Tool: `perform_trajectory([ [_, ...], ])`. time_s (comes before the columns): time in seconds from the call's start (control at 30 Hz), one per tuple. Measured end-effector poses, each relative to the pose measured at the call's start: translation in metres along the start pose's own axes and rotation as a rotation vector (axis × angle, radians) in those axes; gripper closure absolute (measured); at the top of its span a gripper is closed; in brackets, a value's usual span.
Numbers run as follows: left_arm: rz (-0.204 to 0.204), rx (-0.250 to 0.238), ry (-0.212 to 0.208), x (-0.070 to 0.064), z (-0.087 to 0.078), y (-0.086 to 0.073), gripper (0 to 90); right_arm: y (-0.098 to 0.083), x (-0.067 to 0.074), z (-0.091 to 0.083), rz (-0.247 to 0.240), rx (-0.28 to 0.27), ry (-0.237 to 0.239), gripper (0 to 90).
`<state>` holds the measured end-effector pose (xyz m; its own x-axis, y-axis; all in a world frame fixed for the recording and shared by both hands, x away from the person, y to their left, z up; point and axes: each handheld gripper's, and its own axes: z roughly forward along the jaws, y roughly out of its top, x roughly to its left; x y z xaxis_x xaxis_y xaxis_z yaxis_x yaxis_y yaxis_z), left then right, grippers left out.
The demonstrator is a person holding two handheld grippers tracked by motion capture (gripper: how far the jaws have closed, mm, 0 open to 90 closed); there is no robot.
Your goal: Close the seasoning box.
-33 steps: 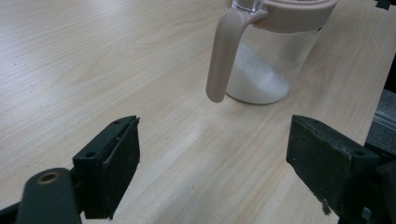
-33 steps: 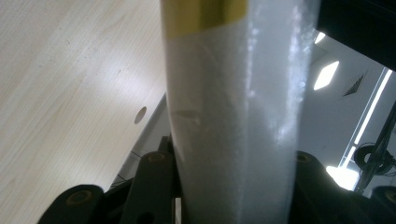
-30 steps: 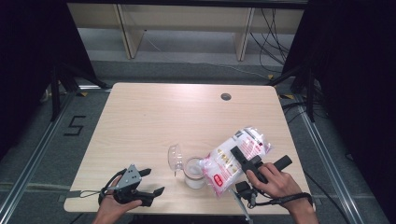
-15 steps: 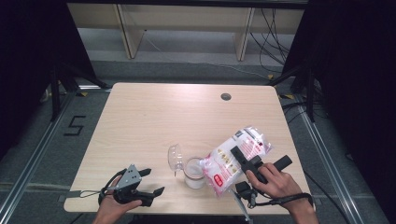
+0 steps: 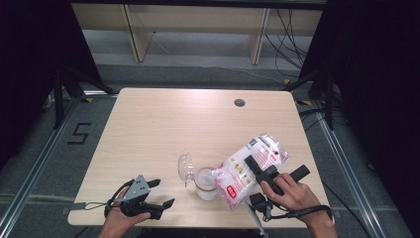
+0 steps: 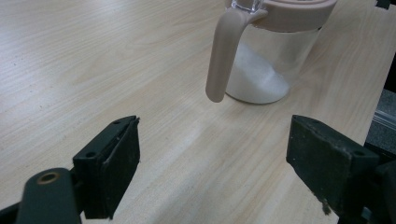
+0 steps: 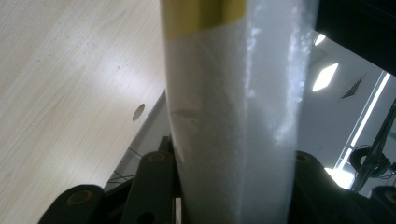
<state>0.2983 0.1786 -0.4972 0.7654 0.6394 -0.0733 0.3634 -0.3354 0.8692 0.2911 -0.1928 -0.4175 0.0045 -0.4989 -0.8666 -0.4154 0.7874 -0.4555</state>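
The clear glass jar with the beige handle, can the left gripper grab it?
Probably yes. The left gripper stands open, and only bare wooden table lies between it and the clear glass jar.

Both grippers are black. The left gripper [image 5: 161,193] carries a grey three-cornered plate [image 5: 138,188] on top and trails a thin black cable [image 5: 94,204]. Its square jaw pads [image 6: 114,168] look worn, with small screw holes. The right gripper [image 5: 253,164] has a black cable looping around the wrist [image 5: 307,213].

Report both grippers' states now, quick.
Left gripper: open, holding nothing, short of the jar.
Right gripper: shut on the bag, tilted over the jar.
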Motion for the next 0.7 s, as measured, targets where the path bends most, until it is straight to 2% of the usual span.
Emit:
perform_trajectory([
  [0.17,0.000,0.000,0.000,0.0000,0.0000,0.0000,17.1,0.0001,-0.0005,-0.0001,-0.008,0.001,0.000,68.0],
  [0.3,0.004,0.003,0.000,0.0001,0.0000,0.0000,17.1,-0.0002,0.0001,-0.0015,0.014,0.011,-0.002,68.0],
  [0.47,0.012,0.002,0.002,0.0005,-0.0001,0.0002,17.1,-0.0002,-0.0004,-0.0017,0.001,0.017,-0.002,68.0],
  [0.5,0.023,0.003,0.002,0.0011,0.0000,0.0004,17.1,0.0004,-0.0018,-0.0017,-0.007,0.024,0.025,68.0],
  [0.53,0.005,0.005,0.005,0.0000,0.0002,0.0000,17.1,0.0006,-0.0020,-0.0017,-0.014,0.024,0.024,68.0],
  [0.7,-0.002,0.000,0.000,-0.0001,0.0002,-0.0002,17.1,0.0015,-0.0013,-0.0014,-0.013,0.022,0.025,68.1],
])
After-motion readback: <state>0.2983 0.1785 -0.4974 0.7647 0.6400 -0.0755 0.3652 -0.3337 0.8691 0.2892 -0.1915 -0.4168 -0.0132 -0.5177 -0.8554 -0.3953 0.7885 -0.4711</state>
